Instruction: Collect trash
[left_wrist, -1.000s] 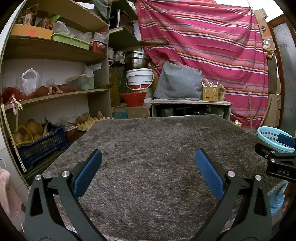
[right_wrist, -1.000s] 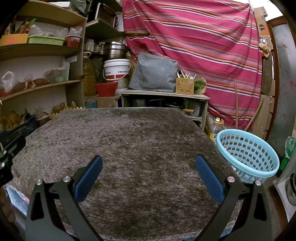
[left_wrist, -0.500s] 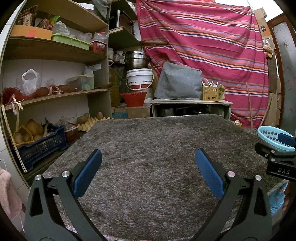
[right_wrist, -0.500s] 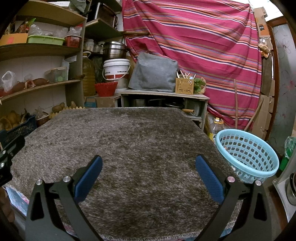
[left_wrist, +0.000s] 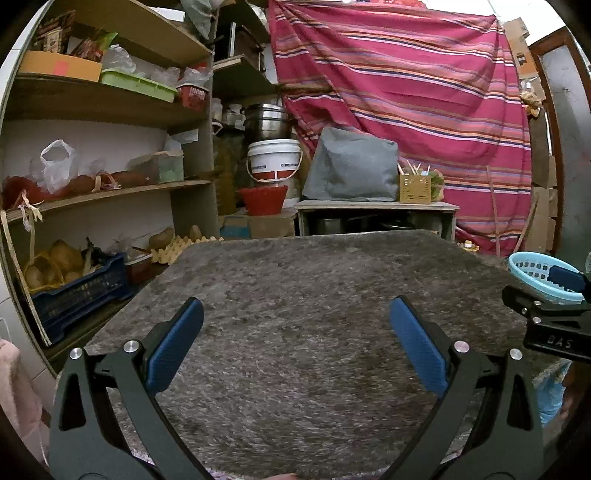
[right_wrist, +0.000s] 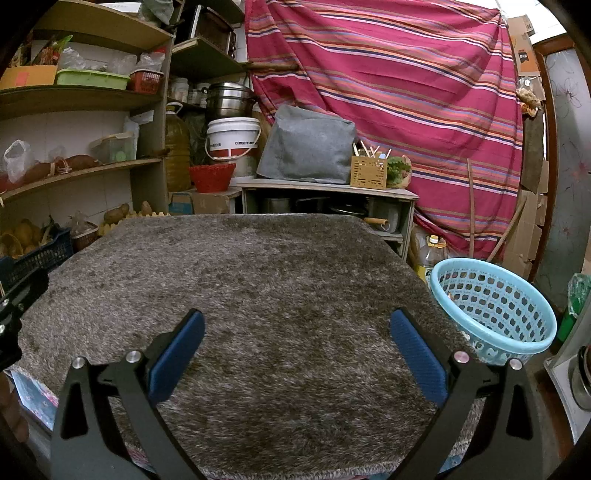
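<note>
I see no change over the last second | left gripper wide, empty | right gripper wide, empty | shaggy grey-brown rug trash-free | perforated light-blue plastic basket at 3 o'clock | collecting looks finished or not begun

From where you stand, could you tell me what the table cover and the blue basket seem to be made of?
Table cover: probably shaggy synthetic pile, grey-brown and matte; loose fibres show at its edge. Blue basket: likely moulded plastic, smooth and slightly glossy, with regular holes.
</note>
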